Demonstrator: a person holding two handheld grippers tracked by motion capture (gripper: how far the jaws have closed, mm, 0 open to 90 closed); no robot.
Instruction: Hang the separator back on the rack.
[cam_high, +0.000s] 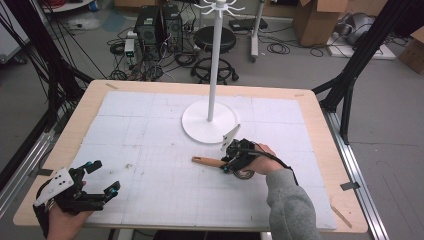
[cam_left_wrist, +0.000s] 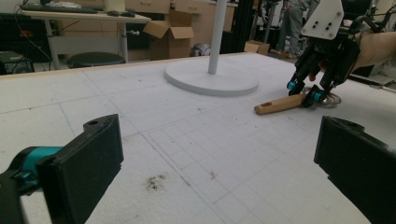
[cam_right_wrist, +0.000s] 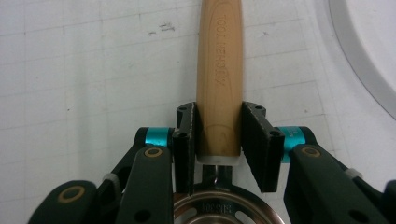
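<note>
Hiding most of its metal end under the right gripper (cam_right_wrist: 218, 140), wooden-handled utensil (cam_high: 209, 161) lying mid-frame, just below the white stand base (cam_high: 200, 125); jaws snug against the handle both sides. Left gripper (cam_high: 102, 179) parked lower left, wide open, empty, angled toward centre.

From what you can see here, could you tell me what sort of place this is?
Most likely a robotics lab or workshop set up for recording: a gridded white work mat covers the table, computer towers with tangled cables sit on the floor behind, and cardboard boxes and a stool stand around.
</note>
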